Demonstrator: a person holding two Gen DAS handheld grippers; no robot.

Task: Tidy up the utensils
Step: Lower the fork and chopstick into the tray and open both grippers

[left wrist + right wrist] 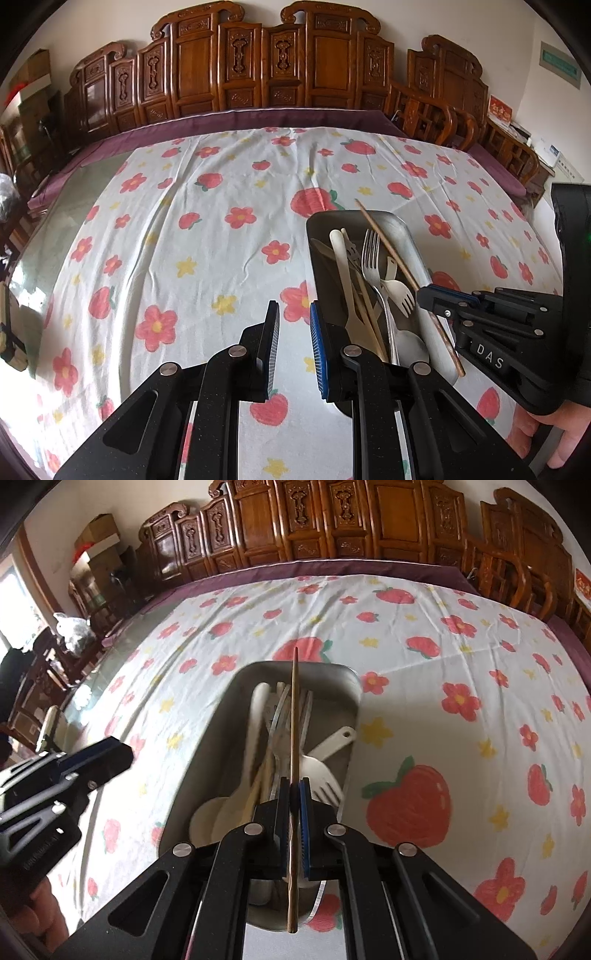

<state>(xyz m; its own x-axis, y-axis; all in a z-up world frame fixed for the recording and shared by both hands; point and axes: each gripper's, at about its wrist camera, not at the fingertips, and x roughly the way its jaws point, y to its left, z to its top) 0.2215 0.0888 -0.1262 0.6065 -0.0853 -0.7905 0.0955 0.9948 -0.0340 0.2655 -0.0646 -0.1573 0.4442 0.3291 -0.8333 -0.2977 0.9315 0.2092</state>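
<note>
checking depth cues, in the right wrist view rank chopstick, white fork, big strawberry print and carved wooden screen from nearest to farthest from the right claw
1. chopstick, gripped in the right claw
2. white fork, in the tray just right of the claw
3. big strawberry print, on the cloth farther right
4. wooden screen, far behind the table

— What holds the utensils?

— A rectangular metal tray [351, 686] with rounded corners, lying on the cloth.

— What lies in it?

— A long cream-white spoon [341, 266] along its left side, a steel fork [371, 251] with tines pointing to the far end, a short white plastic fork [321, 781] lying crosswise, and a pale spoon bowl [410, 343] at the near end. They overlap in a loose pile.

— And the chopstick?

— A thin brown wooden chopstick [294, 716] runs lengthwise above the pile, its far tip over the tray's far rim, pinched partway along its near half.
</note>
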